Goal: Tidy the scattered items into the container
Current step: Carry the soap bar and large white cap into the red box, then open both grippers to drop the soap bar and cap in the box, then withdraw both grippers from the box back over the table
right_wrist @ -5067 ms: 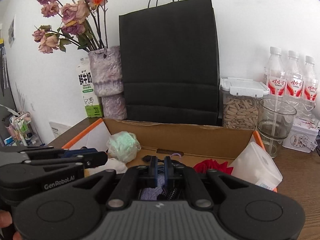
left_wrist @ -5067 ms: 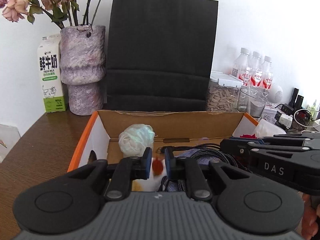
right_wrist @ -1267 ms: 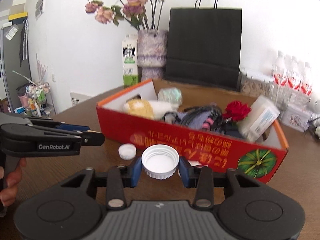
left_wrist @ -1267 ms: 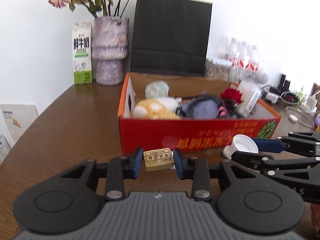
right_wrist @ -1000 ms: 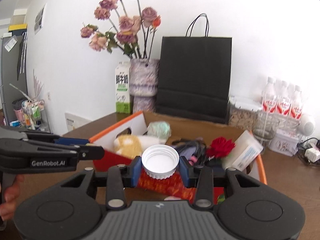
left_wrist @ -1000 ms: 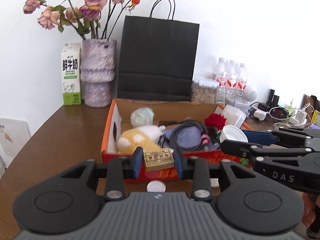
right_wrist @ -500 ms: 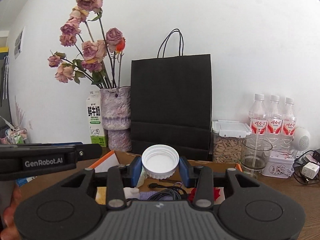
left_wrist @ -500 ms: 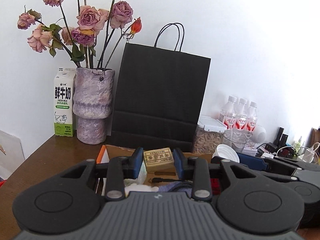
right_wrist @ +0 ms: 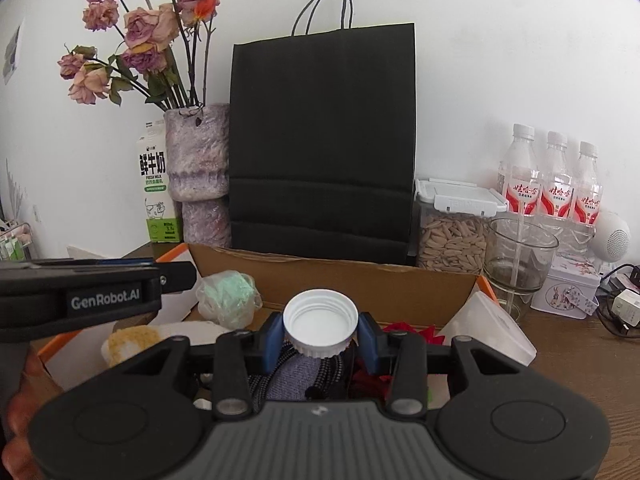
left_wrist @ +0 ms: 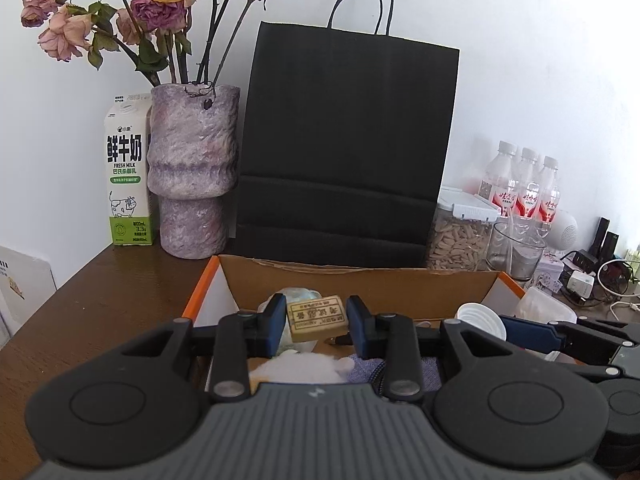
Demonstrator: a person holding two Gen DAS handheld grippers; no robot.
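The left gripper (left_wrist: 316, 322) pinches a small tan rectangular block (left_wrist: 316, 317) with printed lettering above the open cardboard box (left_wrist: 360, 280). The right gripper (right_wrist: 320, 334) clamps a round, ribbed white plastic cap (right_wrist: 320, 322) over the same box. Behind the box stand a matte black paper bag (left_wrist: 344, 152) and 3 bottles (right_wrist: 552, 184).

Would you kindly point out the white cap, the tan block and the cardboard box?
white cap (right_wrist: 320, 322), right wrist view, inner face of the cap.
tan block (left_wrist: 317, 317), left wrist view, printed face.
cardboard box (right_wrist: 360, 282), right wrist view, far inner wall.
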